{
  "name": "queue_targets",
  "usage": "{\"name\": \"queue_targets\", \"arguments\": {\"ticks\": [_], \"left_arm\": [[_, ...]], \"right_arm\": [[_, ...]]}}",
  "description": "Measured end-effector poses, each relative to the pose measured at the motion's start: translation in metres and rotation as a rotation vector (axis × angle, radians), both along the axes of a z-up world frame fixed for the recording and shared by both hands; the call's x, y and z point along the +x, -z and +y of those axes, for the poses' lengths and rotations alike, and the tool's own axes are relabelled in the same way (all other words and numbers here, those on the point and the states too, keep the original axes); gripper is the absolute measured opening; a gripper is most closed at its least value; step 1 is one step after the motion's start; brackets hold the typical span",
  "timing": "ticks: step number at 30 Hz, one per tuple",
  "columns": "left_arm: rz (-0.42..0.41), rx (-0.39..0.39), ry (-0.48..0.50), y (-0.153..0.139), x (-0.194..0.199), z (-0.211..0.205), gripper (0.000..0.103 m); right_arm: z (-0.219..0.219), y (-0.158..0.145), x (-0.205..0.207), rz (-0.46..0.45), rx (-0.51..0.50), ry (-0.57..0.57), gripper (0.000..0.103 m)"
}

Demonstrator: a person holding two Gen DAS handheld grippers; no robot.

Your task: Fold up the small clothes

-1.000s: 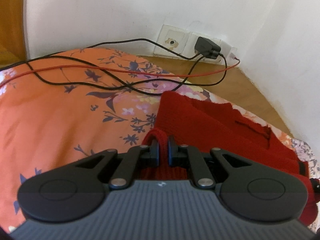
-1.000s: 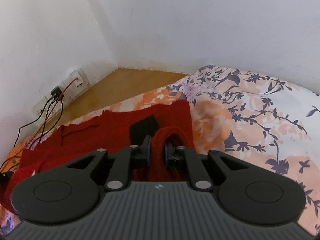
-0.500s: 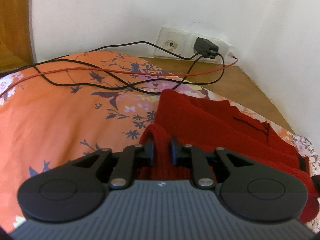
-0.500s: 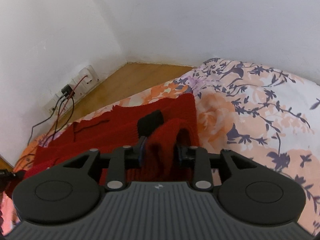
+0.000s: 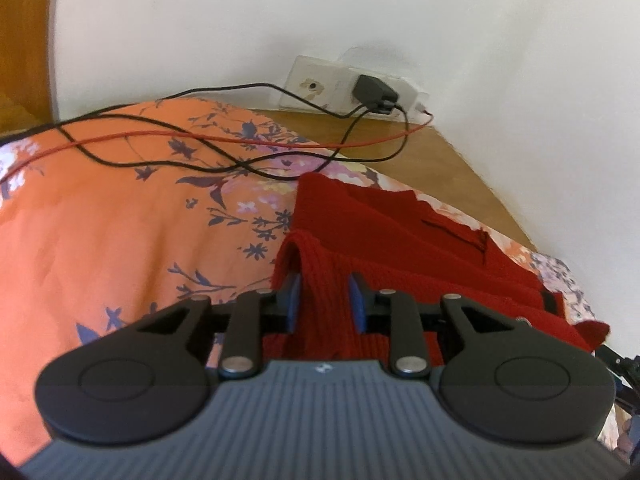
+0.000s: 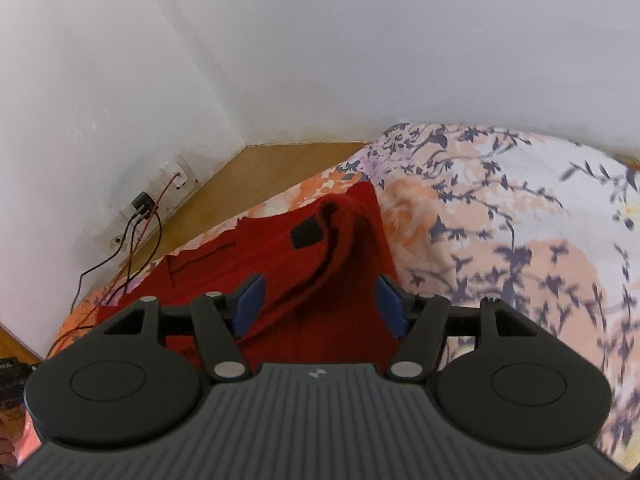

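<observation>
A: Where is the red knit garment (image 5: 384, 236) lying?

B: On the floral bedspread (image 5: 120, 216), close to the bed's far edge. In the left wrist view it runs from the middle toward four o'clock; its far hem stops just short of the wooden ledge (image 5: 452, 168) at one o'clock.

A: And the left gripper (image 5: 325, 300)?

B: Its blue pads (image 5: 293, 300) stand apart, with a raised ribbed fold of the knit between them. The fold looks loose in the gap, not pinched.

A: The right gripper (image 6: 316, 306)?

B: Spread wider. A humped fold of the same garment (image 6: 280, 256) rises between its fingers, with a black label patch (image 6: 306, 232) at eleven o'clock from the gap. Neither pad clearly presses the cloth.

A: What crowds the edges?

B: Black cables (image 5: 192, 164) and a red wire (image 5: 240, 140) trail across the bedspread from nine o'clock toward the wall socket (image 5: 320, 88) at twelve, where a black charger (image 5: 374, 90) is plugged in. The nearest black loop passes just beside the garment's far left corner.

A: Any open room?

B: In the left view, bare orange bedspread from eight to ten o'clock. In the right view, the pale flowered bedspread (image 6: 520, 220) is uncovered from one to four o'clock. White walls (image 6: 360, 40) close in behind the ledge.
</observation>
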State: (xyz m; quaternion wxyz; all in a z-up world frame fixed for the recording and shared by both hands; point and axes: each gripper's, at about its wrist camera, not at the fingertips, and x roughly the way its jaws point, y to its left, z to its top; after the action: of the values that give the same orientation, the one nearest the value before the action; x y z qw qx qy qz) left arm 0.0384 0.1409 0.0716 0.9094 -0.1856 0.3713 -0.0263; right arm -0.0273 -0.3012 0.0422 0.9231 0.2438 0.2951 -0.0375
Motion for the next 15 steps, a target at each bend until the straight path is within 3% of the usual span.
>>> {"name": "queue_targets", "arguments": {"ticks": [2,11,15], "left_arm": [[-0.001,-0.007,0.019,-0.001,-0.004,0.003,0.037],[0.01,-0.014,0.135,0.008,-0.015,-0.003,0.038],[0.022,-0.025,0.117,0.014,-0.01,-0.009,0.038]], "right_arm": [[0.004,0.0,-0.01,0.0,0.018,0.024,0.07],[0.007,0.009,-0.033,0.022,0.072,0.074,0.071],[-0.002,0.011,-0.025,0.029,0.12,0.082,0.071]]}}
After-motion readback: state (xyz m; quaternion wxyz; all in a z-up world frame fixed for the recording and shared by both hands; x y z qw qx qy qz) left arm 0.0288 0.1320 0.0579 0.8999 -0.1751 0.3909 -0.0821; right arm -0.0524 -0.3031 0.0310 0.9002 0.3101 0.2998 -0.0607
